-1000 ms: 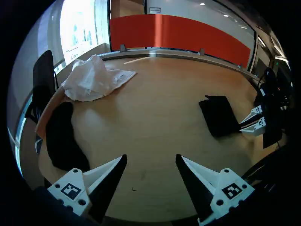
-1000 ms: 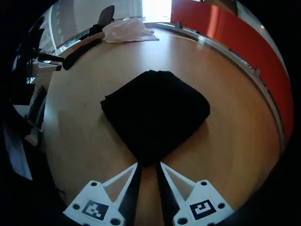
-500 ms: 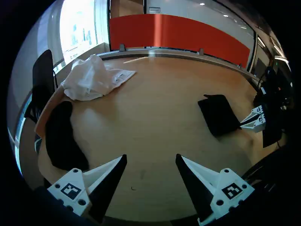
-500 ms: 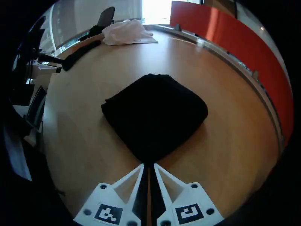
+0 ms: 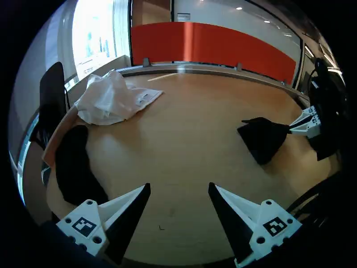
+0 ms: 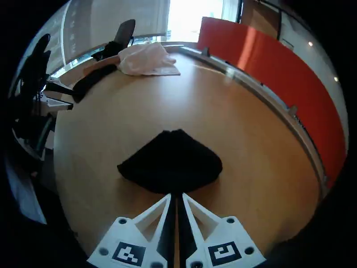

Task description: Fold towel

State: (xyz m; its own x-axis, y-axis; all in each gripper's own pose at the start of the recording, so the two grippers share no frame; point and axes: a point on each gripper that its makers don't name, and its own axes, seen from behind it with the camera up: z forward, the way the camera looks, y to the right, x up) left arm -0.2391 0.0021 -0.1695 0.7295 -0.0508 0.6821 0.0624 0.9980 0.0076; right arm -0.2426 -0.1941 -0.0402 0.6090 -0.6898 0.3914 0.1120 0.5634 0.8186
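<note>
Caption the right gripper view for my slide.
Right gripper pinches a corner of the folded black towel, tenting it off the wooden table; white cloth beyond.

Left gripper [image 5: 178,185] spread wide, right gripper [image 6: 177,196] clamped tight.

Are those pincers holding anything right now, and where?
The right gripper pinches the folded black towel by its near corner; the left gripper holds nothing.

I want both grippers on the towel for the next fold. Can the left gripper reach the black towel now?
Probably yes: the left gripper is open and only bare table lies between it and the black towel, which the right gripper pinches by one corner.
</note>
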